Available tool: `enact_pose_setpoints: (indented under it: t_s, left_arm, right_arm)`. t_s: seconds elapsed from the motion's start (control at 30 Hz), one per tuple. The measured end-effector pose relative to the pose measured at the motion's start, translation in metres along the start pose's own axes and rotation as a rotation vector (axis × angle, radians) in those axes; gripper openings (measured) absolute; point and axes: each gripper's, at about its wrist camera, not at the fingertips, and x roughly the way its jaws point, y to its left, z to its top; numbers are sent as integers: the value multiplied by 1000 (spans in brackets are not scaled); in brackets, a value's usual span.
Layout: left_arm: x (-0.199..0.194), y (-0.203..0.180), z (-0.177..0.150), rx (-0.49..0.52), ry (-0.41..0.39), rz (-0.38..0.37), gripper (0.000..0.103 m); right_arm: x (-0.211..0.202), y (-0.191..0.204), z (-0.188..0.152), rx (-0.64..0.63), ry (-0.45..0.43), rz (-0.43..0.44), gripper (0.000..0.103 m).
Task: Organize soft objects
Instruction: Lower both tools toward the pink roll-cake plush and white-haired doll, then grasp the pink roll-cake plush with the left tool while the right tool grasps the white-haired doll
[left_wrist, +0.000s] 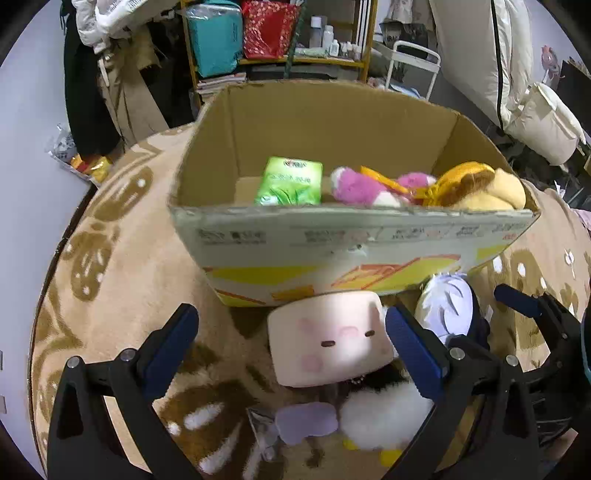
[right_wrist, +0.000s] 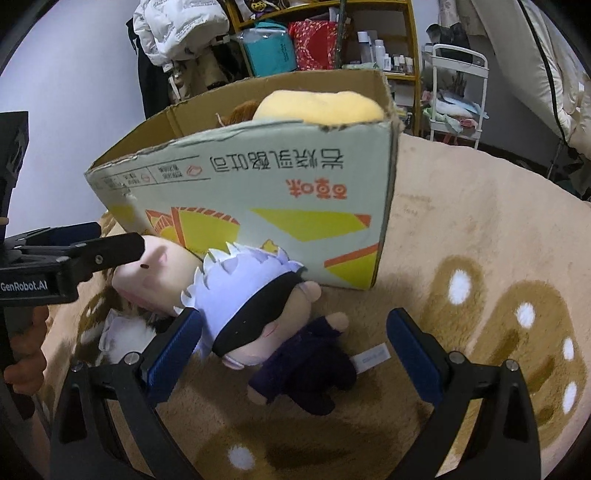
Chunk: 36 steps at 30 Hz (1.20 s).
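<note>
Both grippers gape empty: between the left gripper's fingers lies the pink square plush, between the right gripper's fingers the white-haired doll, cardboard box just beyond.

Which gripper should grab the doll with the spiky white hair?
Probably the right gripper: it is open with the spiky-haired doll lying between its fingers. The left gripper is open around the pink square plush instead.
</note>
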Motion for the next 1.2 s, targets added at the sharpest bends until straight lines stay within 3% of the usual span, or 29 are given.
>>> enact_pose_setpoints:
  t_s: [0.4,0.63,0.73,0.83,1.2]
  left_arm:
    - [28,-15,-10,20,78,-4,100]
    - [35,-16,-16,-49,90,-91,70]
    - [29,-18,-17,-36,81,-89,59]
    - [20,-18,-21,-46,68,-92,52]
    - [-16,-9,-38,-43,3,-45,48]
  right_arm:
    - [25,2,-8,16,88,41,103]
    - [28,9,-9,-8,85,44,102]
    - [28,18,-7,-21,81,72,88]
    - [27,26,-8,-55,80,66,84]
    - [4,18,-3,-2,36,54,81]
